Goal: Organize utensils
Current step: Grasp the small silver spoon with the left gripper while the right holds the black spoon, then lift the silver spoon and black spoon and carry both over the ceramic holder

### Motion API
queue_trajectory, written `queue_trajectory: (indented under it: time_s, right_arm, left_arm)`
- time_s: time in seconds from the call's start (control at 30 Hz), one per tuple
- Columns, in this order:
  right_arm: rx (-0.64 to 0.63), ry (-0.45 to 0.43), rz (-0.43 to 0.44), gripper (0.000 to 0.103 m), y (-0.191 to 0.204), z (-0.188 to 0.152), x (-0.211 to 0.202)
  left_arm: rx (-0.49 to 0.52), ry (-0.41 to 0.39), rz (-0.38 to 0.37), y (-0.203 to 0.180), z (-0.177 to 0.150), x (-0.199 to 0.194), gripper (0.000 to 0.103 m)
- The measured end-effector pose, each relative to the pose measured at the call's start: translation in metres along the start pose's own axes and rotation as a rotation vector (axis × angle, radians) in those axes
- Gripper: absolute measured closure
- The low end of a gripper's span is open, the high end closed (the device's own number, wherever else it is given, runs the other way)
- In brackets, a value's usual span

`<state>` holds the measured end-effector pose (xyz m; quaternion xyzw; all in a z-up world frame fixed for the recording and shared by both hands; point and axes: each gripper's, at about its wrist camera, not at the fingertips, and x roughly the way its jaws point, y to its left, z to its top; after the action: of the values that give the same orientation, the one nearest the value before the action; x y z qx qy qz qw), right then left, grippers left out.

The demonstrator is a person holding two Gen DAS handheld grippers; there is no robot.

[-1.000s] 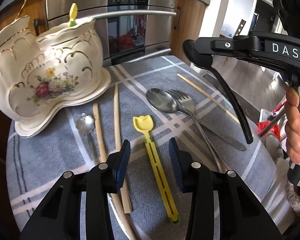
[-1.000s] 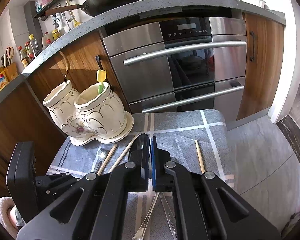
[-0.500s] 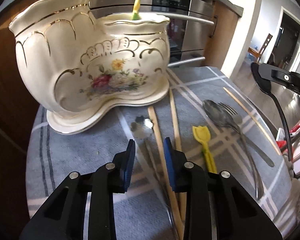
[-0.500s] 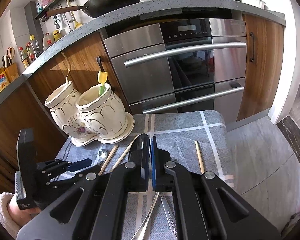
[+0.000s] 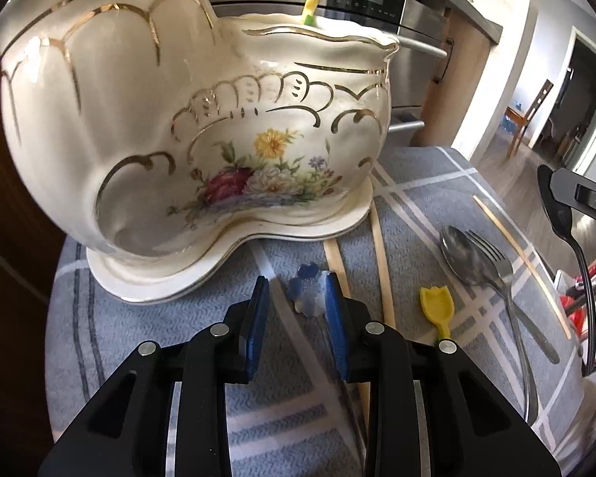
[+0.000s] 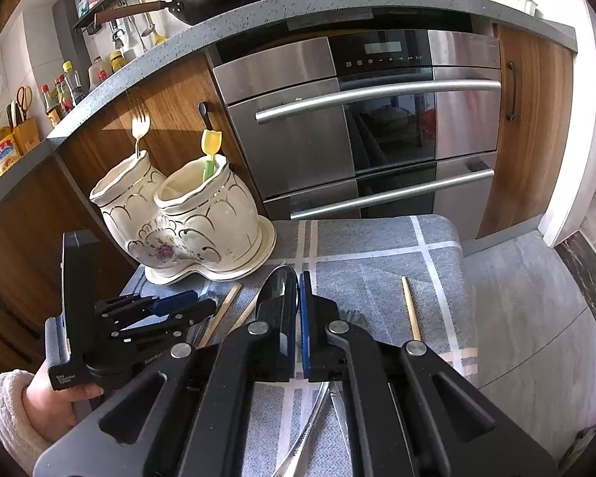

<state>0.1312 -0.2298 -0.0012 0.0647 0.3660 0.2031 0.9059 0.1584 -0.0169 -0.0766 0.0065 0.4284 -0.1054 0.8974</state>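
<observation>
A cream floral ceramic holder (image 5: 218, 119) with two compartments stands on the grey checked cloth (image 5: 139, 326). A gold fork (image 6: 140, 127) stands in its left compartment and a yellow tulip pick (image 6: 210, 147) in the right one. My left gripper (image 5: 297, 283) points down at the cloth just in front of the holder. Its jaws are narrowly open, with the flower-shaped bowl of a small silver spoon (image 5: 308, 294) lying between the tips. My right gripper (image 6: 299, 278) is shut on a black spoon (image 6: 280, 290), whose bowl sticks up past the fingers.
Right of the left gripper, on the cloth, lie two wooden chopsticks (image 5: 381, 262), a second yellow tulip pick (image 5: 437, 304), a silver spoon (image 5: 459, 254), a fork (image 5: 492, 258) and a single chopstick (image 6: 411, 310). An oven front (image 6: 377, 119) stands behind. The cloth ends at the right.
My left gripper has moved left, from over the yellow tulip pick to the flower spoon by the holder, and its jaws have narrowed. The right gripper has stayed still with the black spoon.
</observation>
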Motion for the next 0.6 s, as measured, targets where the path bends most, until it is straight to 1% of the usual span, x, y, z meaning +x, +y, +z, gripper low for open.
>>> queue_trajectory:
  time_s: [0.17,0.3,0.37,0.43,0.6]
  right_arm:
    - [-0.004,0.005,0.005,0.101,0.002,0.0,0.002]
    - [-0.004,0.01,0.007,0.101,0.003,0.0,0.004]
    - [-0.005,0.01,0.007,0.101,0.003,0.0,0.004]
    - [-0.004,0.013,0.008,0.101,0.003,0.0,0.004]
    - [-0.005,0.011,0.01,0.101,0.002,0.0,0.003]
  left_arm:
    - [0.037,0.004,0.004,-0.007,-0.001,0.001,0.073]
    - [0.09,0.008,0.01,-0.016,-0.001,0.002,0.086]
    - [0.099,0.006,0.018,-0.018,-0.001,0.003,0.087]
    - [0.102,-0.004,0.024,-0.018,0.0,0.001,0.093]
    - [0.108,-0.02,0.023,-0.016,-0.003,-0.01,0.099]
